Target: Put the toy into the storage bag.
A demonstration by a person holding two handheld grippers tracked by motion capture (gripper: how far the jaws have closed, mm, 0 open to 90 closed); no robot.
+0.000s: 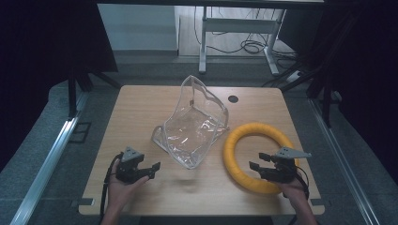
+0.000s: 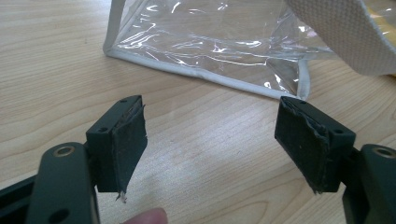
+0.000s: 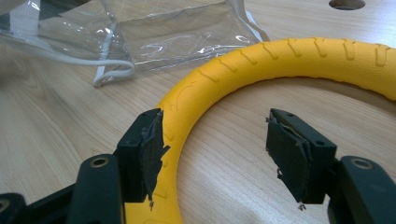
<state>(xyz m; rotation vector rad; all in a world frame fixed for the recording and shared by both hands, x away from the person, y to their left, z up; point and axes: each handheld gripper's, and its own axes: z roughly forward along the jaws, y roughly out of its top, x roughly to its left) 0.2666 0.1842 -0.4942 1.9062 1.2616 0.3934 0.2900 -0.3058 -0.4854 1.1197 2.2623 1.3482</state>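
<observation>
A clear plastic bag [image 1: 195,123] with white trim stands open in the middle of the wooden table; its near edge [image 2: 201,70] lies just beyond my left gripper's jaws. A yellow ring [image 1: 256,157] lies flat to the bag's right, its ridged rim [image 3: 261,60] curving in front of my right gripper. My left gripper [image 1: 151,170] is open near the front left, a short way from the bag, nothing between its pads [image 2: 126,140]. My right gripper [image 1: 259,161] is open above the ring's inner near side, holding nothing.
A round cable hole [image 1: 233,99] sits in the table's far side. The bag's white handle loop [image 3: 112,70] rests on the wood beside the ring. Beyond the table stand a desk frame and cables [image 1: 248,44] on the floor.
</observation>
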